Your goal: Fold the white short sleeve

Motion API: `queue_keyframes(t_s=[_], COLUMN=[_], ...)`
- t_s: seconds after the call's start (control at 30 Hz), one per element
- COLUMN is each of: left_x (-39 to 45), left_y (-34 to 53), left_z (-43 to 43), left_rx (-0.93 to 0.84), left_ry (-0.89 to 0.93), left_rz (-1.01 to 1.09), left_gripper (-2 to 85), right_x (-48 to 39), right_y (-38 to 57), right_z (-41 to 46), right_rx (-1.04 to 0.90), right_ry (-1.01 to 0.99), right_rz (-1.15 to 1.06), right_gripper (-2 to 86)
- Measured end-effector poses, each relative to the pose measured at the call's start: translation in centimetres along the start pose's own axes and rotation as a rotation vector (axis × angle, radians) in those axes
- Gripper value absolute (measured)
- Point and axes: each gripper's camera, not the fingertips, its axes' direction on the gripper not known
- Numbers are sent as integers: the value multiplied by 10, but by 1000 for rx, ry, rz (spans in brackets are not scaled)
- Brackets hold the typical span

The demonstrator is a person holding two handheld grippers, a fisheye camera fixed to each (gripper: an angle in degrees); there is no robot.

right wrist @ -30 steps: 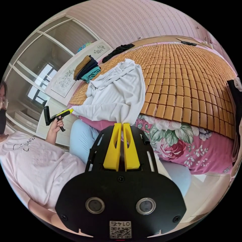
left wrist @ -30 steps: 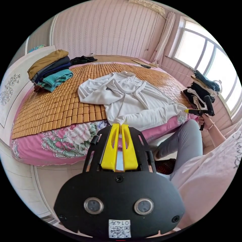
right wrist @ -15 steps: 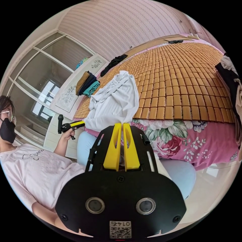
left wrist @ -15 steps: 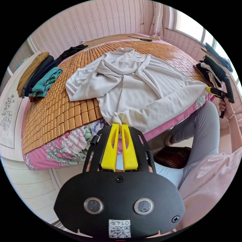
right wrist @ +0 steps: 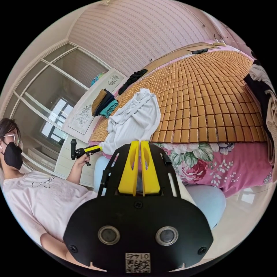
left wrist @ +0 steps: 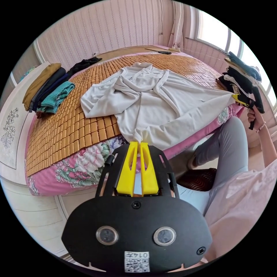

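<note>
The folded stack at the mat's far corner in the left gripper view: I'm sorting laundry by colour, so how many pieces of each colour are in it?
Stack on the bamboo mat, by colour:
Mustard brown: 1
Dark navy or grey: 2, possibly more, the layers blur
Teal: 1
Total: about 4

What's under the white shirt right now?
The white shirt lies on the bamboo mat, its hem hanging over the floral bedding edge. What the cloth covers cannot be seen.
</note>
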Motion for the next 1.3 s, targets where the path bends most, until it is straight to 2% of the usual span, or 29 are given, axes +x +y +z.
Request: queue_keyframes(t_s=[0.1,0.17,0.27,0.4,0.53,0.6,0.67,0.77,0.87,0.9,0.97,1.03,1.1,1.17,1.3], left_x=[-18,-44,-76,-102,-126,-145,-178,-216,-238,-239,-230,-216,-208,-204,-212], left_y=[22,52,98,133,114,88,38,-41,-113,-127,-164,-172,-179,-185,-185], left_z=[-50,-105,-181,-284,-393,-416,-411,-354,-314,-321,-385,-433,-457,-444,-356], left_rx=[156,399,689,906,1068,1086,1030,849,834,859,1044,1197,1230,1172,955], left_ry=[112,330,473,409,283,254,264,263,207,207,135,54,20,21,48], left_rz=[-51,-111,-131,-55,81,71,5,-144,-322,-327,-293,-241,-196,-146,-120], left_gripper=[-5,-6,-7,-7,-7,-7,-7,-7,-9,-9,-8,-8,-7,-7,-9], right_x=[-12,-25,-59,-132,-235,-270,-289,-283,-245,-244,-277,-348,-378,-387,-340], right_y=[1,1,1,-15,-78,-112,-152,-231,-309,-335,-362,-362,-353,-351,-349], right_z=[-35,-60,-108,-196,-267,-281,-278,-227,-166,-165,-196,-255,-283,-286,-212], right_rx=[86,145,259,417,430,421,393,236,144,191,335,589,710,687,464], right_ry=[-62,-102,-178,-309,-302,-312,-266,-116,48,91,54,94,63,10,140], right_rz=[-37,-85,-213,-473,-721,-794,-794,-679,-490,-438,-486,-648,-715,-759,-742], right_gripper=[2,2,2,2,2,2,2,1,1,1,0,0,0,0,1])
